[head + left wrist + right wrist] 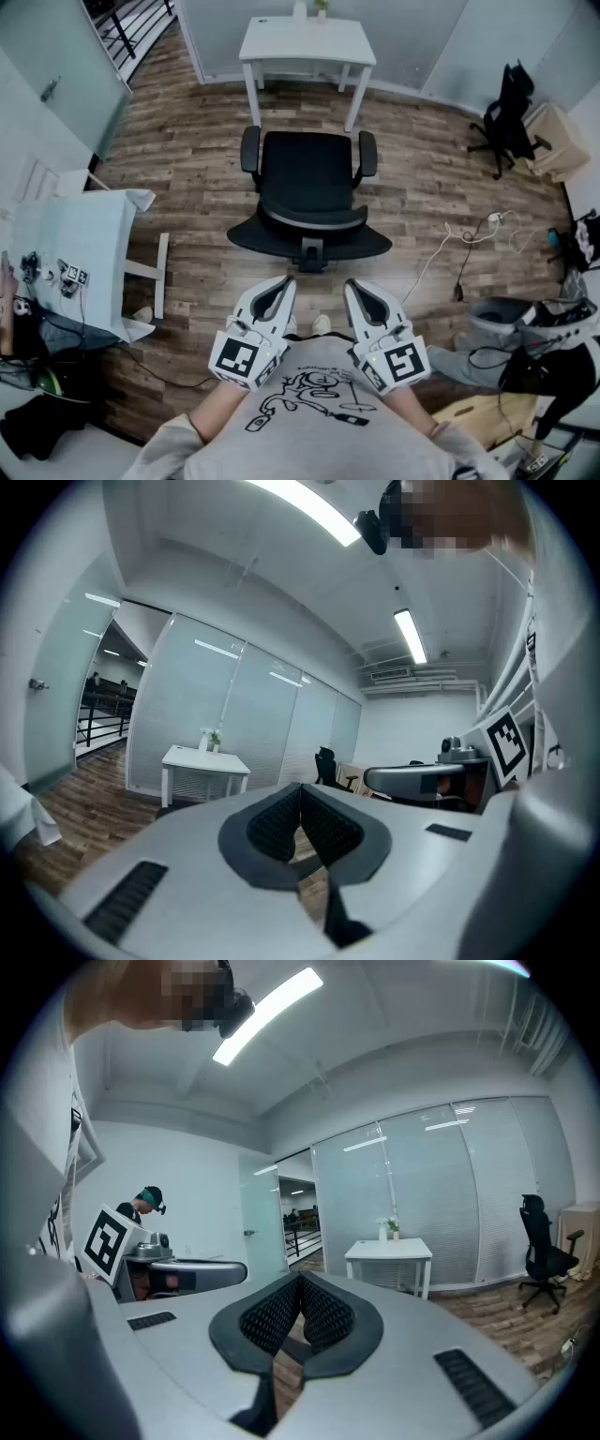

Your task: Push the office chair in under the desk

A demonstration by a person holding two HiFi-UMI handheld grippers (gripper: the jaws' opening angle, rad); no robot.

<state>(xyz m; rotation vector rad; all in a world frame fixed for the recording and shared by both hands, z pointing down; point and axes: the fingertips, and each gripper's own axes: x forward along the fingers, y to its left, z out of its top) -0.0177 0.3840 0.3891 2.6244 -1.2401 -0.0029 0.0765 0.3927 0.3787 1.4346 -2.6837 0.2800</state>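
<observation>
Office chair (310,192) near desk (307,41), apart

- From the head we look steeply down: wooden floor (178,197), office chair (307,183) mid-frame, white surface (307,42) far off at the top, left gripper (284,282) and right gripper (351,284) close at the bottom.
- Each gripper view sits right behind its own fingers (272,822), facing nearly level across the room.
- All three views share the white surface by the glass wall (450,1194); each gripper view also catches the other gripper at its inner edge.
</observation>
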